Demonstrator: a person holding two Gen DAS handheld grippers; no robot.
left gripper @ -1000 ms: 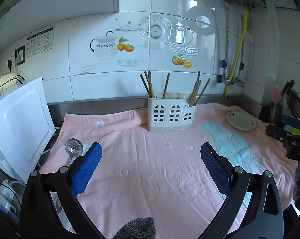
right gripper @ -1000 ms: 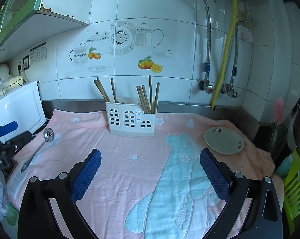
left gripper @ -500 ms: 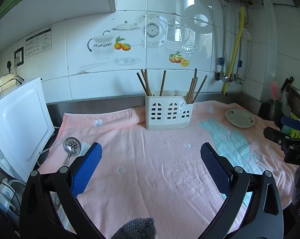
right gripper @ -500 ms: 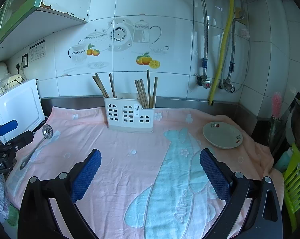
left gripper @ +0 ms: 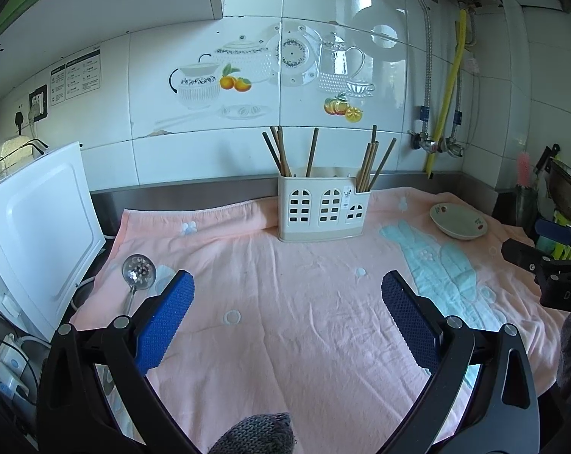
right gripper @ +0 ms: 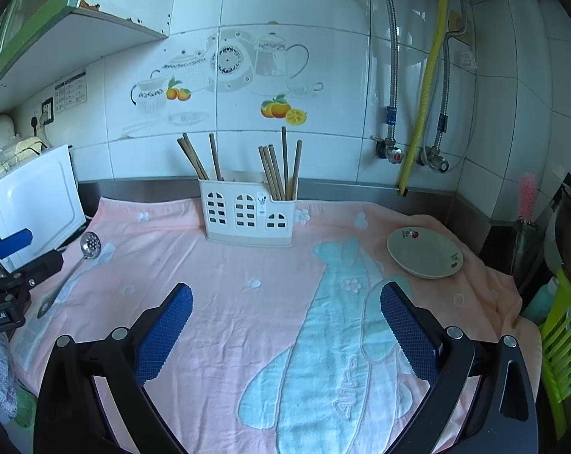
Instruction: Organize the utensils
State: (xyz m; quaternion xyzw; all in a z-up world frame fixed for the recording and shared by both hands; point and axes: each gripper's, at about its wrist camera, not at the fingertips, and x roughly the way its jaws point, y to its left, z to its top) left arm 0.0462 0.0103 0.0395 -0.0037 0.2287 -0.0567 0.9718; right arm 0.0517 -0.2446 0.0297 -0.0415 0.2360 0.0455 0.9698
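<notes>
While both grippers hung wide open over the pink towel (right gripper: 225,325), nothing was held.

The left gripper (left gripper: 287,302) and the right gripper (right gripper: 285,308) had their blue pads far apart, above the worktop. A slotted metal spoon (left gripper: 138,273) lay flat on the towel's left side, just beside the left gripper's pad. At the back, by the tiled wall, stood a white utensil holder (right gripper: 249,217) with wooden chopsticks (right gripper: 280,170) sticking up in it. A small dish (right gripper: 425,251) with fruit pictures sat on the towel's right side, well apart from the spoon.
</notes>
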